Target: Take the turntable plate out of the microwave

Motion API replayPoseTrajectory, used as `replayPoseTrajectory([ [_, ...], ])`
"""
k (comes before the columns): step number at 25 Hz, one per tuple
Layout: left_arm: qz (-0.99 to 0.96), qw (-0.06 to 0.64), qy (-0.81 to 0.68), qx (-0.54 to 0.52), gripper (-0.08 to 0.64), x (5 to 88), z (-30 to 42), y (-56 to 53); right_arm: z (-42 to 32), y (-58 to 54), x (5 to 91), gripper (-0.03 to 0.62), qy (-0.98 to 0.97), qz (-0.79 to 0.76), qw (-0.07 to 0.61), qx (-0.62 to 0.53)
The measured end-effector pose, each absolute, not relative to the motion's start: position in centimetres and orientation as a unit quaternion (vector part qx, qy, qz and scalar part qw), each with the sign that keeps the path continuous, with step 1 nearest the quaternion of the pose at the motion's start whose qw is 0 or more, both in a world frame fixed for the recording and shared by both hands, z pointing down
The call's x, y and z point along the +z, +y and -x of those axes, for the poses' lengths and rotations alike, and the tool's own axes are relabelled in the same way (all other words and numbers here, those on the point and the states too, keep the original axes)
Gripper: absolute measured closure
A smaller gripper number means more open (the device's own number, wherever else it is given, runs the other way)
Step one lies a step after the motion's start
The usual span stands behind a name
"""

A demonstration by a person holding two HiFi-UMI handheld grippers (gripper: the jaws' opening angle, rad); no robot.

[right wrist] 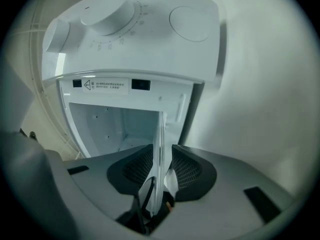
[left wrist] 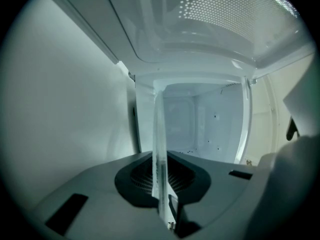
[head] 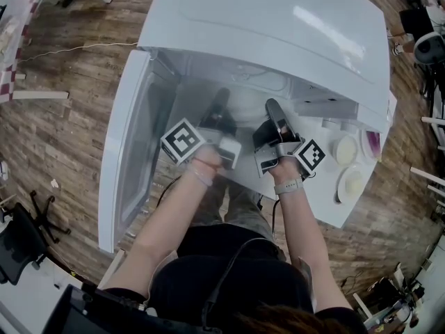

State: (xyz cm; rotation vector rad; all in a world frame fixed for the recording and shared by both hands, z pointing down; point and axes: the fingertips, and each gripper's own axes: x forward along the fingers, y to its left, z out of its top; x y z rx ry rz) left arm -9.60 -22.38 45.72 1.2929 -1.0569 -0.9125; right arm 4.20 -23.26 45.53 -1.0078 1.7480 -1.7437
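- Wooden plank floor [head: 62,117] surrounds the scene in the head view, with the person standing in front of the appliance and both forearms stretched forward.
- A white microwave [head: 278,26] fills the middle, seen from above; its cavity faces the person.
- Its door [head: 122,165] is swung wide open on the left side.
- On the right of the cavity sits the control panel [head: 361,145], carrying two round knobs [head: 345,149], one nearer the person than the other.
- The turntable plate [left wrist: 161,134], of clear glass, is at the mouth of the cavity and appears edge-on in both gripper views, its near rim reaching back between each pair of jaws. Whether it rests on the cavity floor I cannot tell.
- The left gripper [head: 220,106] points level into the opening; its jaws are clamped on the plate's rim, pads against the glass.
- The right gripper [head: 273,113], just beside the left one, tilts slightly down; its jaws stand apart with the plate's rim [right wrist: 159,144] between them, a gap showing beside the glass, so the hold is released.
- A small warning label [right wrist: 105,85] lies along the cavity's edge below the panel in the right gripper view.
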Motion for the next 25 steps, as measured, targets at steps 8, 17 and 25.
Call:
replayPoseTrajectory([
  [8,-0.554,0.582,-0.447,-0.391,0.525,45.7,9.6,-22.5,-4.5,-25.0,45.7,0.482,0.622,0.385,0.263,-0.629],
  [17,-0.562,0.582,-0.442,-0.388,0.525,45.3,9.5,-22.4,-4.8,-24.8,45.8,0.523,0.629,0.390,0.261,-0.620],
  [25,-0.556,0.579,-0.428,-0.416,0.528,43.8,9.5,-22.1,-4.6,-24.4,44.3,0.543,0.643,0.378,0.285,-0.602],
])
